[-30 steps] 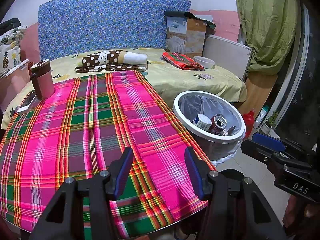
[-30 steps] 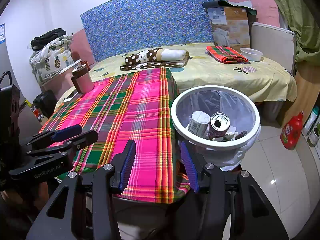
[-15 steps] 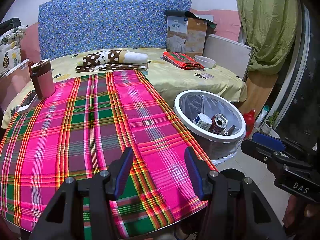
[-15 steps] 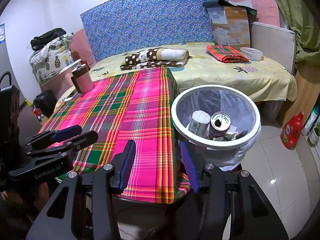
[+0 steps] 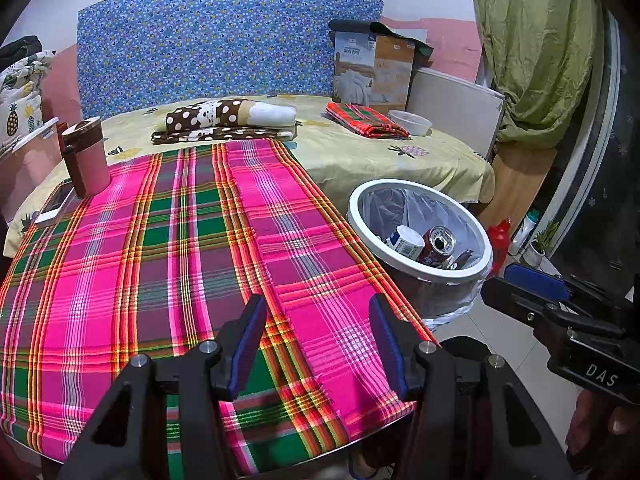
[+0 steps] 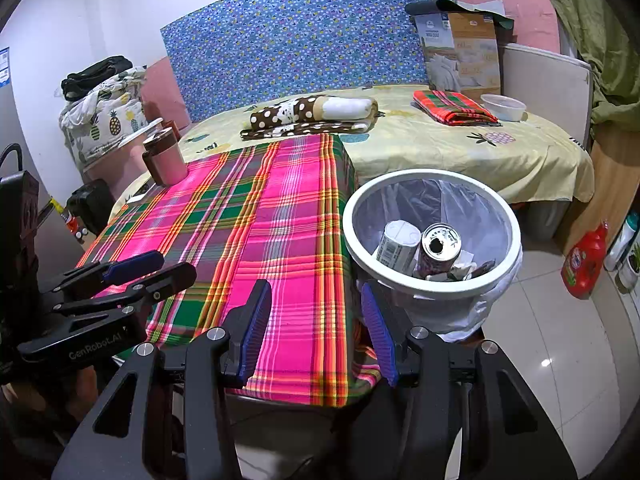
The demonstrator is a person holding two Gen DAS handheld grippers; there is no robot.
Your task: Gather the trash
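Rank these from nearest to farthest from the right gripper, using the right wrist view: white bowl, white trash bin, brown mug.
1. White trash bin, just ahead of the right gripper, to its right.
2. Brown mug, on the plaid cloth's far left corner.
3. White bowl, far right on the bed.

A plaid cloth (image 5: 160,248) covers my table, with a brown mug (image 5: 86,156) and a phone (image 5: 56,204) side by side at its far left corner. Behind it, the bed (image 6: 460,148) holds a dotted blanket (image 6: 312,114), a folded red cloth (image 6: 454,107) and a white bowl (image 6: 503,107). A red bottle (image 6: 585,262) stands on the floor.
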